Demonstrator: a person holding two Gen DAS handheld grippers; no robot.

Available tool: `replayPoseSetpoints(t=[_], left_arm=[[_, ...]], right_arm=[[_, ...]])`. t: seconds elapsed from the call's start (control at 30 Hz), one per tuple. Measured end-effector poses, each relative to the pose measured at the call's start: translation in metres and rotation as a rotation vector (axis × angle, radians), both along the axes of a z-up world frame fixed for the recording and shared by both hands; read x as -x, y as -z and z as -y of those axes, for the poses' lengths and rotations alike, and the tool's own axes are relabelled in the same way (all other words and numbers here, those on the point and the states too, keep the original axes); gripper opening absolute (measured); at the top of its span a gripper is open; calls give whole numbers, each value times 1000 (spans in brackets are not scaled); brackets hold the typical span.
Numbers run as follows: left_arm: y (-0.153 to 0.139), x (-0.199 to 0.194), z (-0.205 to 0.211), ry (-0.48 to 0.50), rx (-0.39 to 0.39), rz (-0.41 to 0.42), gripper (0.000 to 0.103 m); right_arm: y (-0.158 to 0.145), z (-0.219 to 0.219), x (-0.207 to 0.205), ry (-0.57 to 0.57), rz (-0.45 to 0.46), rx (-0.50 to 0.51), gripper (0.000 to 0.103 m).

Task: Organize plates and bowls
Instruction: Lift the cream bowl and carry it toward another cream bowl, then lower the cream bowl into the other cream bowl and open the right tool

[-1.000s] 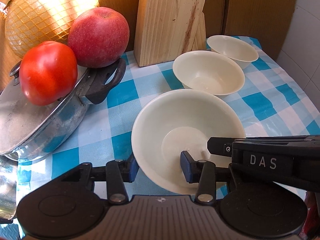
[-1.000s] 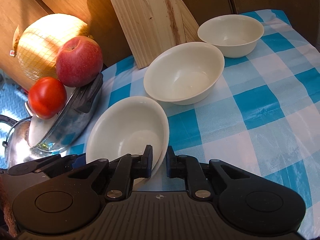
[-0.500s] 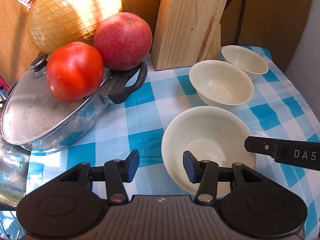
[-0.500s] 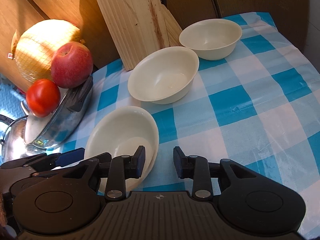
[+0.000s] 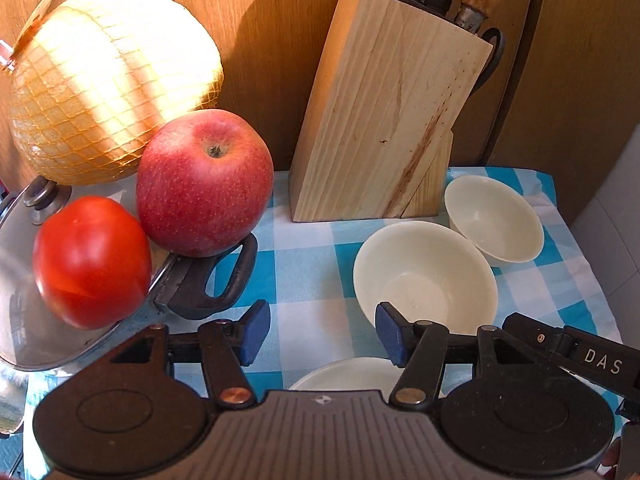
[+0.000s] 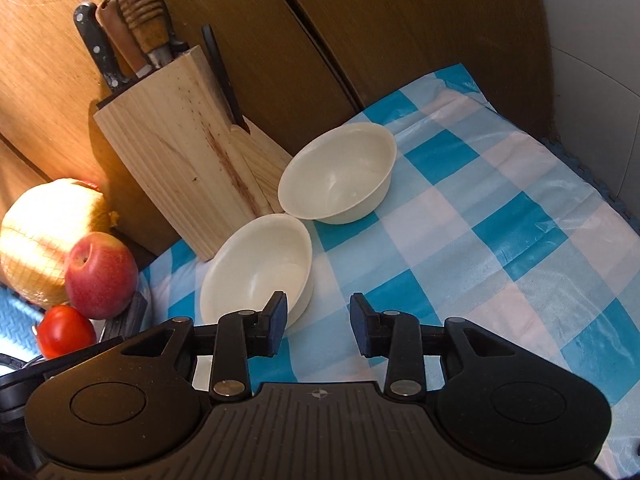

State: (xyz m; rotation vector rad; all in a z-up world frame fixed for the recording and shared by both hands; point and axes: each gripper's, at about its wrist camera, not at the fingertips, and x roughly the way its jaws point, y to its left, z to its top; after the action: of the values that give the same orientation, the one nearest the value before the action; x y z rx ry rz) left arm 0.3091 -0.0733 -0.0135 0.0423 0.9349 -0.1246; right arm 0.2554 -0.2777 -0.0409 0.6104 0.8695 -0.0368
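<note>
1. The left gripper [image 5: 322, 330] is hanging over the blue-and-white checked tablecloth [image 5: 304, 320], its jaws opening, with only cloth showing between the blue pads [image 5: 254, 330].
2. The right gripper [image 6: 318, 328] is likewise hovering above the cloth, its jaws opening, and nothing is sitting between them.
3. A third bowl [image 5: 344, 374], cream like the others, is lying on the cloth just below the left gripper, only its far rim peeking out past the tool's body; neither tool is gripping it.
4. The middle bowl [image 6: 258, 266] is standing upright just beyond the right gripper's left pad, right beside the foot of the wooden knife block [image 6: 180, 168].
5. The far bowl [image 6: 338, 172] is sitting behind it, very near or touching it at the rim, close to the wooden back panel [image 6: 360, 32].
6. In the left wrist view, a red apple [image 5: 204, 182] and a tomato [image 5: 92, 260] are resting on the steel lid of a pan [image 5: 24, 312], with a netted pomelo [image 5: 108, 84] sitting behind them.
7. Part of the right tool, lettered DAS, is showing at the lower right of the left wrist view.
</note>
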Motion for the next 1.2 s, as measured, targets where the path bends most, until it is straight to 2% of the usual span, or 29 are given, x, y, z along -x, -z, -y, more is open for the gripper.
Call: replayPoseSetpoints(t=[0.07,0.13,0.27,0.43,0.47,0.57,0.6,0.63,0.67,0.73,0.8,0.93,1.2], left_arm=[[8,-10,2,-3,3,-22,52],[16,-18,3,12,20,-51,52],[28,-28,8,8,10,-64,51],[34,-36,8,15,101,-102,50],[36,-37,10,19,102,-105,45],[44,-41,17,36,84,-127,37],[48,-43,17,39,93,-134,34],[50,-44,18,40,101,-144,32],[53,-45,18,49,120,-157,27],[54,-46,21,76,139,-165,23],[52,-44,27,98,125,-151,18],[47,-36,37,133,81,-116,18],[23,-17,26,142,79,-76,18]], right_arm=[[6,2,-8,7,-11,-5,44],[12,2,-14,-6,-24,-15,51],[20,0,-21,-9,-23,-27,52],[31,-2,-31,1,-42,-61,51],[33,-2,-32,4,-45,-73,51],[33,-6,-36,-5,-35,-49,42],[33,-8,-37,-8,-34,-40,33],[33,-9,-38,-10,-37,-36,29],[34,-10,-39,-15,-40,-36,27],[38,-11,-42,-29,-54,-48,19],[40,-13,-43,-44,-62,-63,13],[37,-15,-42,-52,-55,-52,13],[19,-12,-32,-56,-19,-58,12]])
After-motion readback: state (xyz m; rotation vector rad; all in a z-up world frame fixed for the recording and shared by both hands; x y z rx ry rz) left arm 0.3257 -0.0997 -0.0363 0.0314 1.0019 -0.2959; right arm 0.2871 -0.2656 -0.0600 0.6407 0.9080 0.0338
